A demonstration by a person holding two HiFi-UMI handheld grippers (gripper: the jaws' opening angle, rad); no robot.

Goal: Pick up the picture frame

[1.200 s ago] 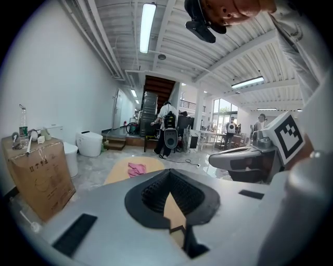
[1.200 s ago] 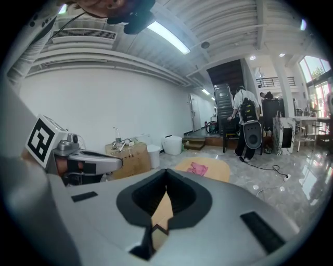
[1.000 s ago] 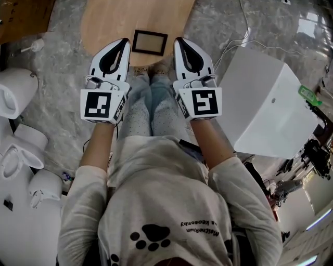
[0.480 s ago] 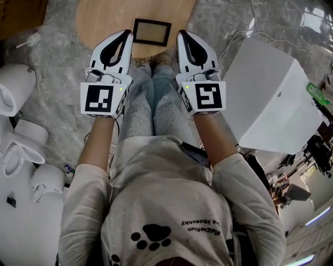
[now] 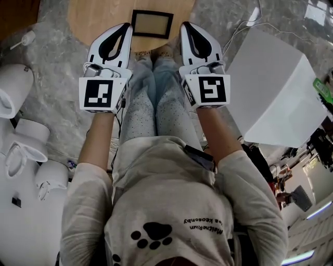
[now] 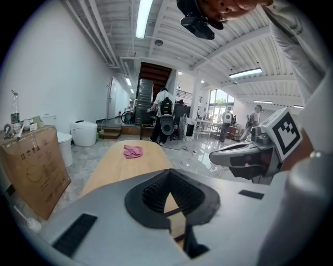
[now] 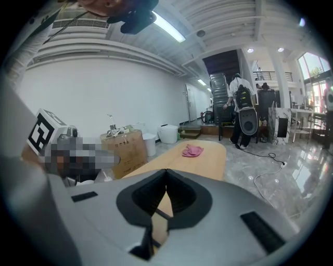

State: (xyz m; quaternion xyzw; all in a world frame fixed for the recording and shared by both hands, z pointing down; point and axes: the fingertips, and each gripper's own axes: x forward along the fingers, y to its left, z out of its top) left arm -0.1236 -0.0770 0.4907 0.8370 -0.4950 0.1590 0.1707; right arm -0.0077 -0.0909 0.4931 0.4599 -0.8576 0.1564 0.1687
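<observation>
A black picture frame (image 5: 152,24) with a tan inside lies flat near the close end of the oval wooden table (image 5: 99,15). My left gripper (image 5: 127,27) hangs just left of the frame, my right gripper (image 5: 183,26) just right of it; both sit a little nearer than the frame. Each has its jaws shut with nothing between them. In the left gripper view the closed tips (image 6: 169,175) point along the table top (image 6: 122,166), and a dark edge of the frame shows through the gap. In the right gripper view the tips (image 7: 165,174) are likewise closed above the table (image 7: 200,158).
A pink cloth (image 6: 133,151) (image 7: 192,150) lies at the table's far end. A large white box (image 5: 273,98) stands to the right, white toilets (image 5: 18,145) to the left, a cardboard box (image 6: 34,169) beside the table. People stand far back by the stairs (image 6: 164,111). A cable (image 7: 265,171) runs over the floor.
Both grippers have sunk together toward the table edge, still shut. In the head view the frame and table have slid upward in the picture.
</observation>
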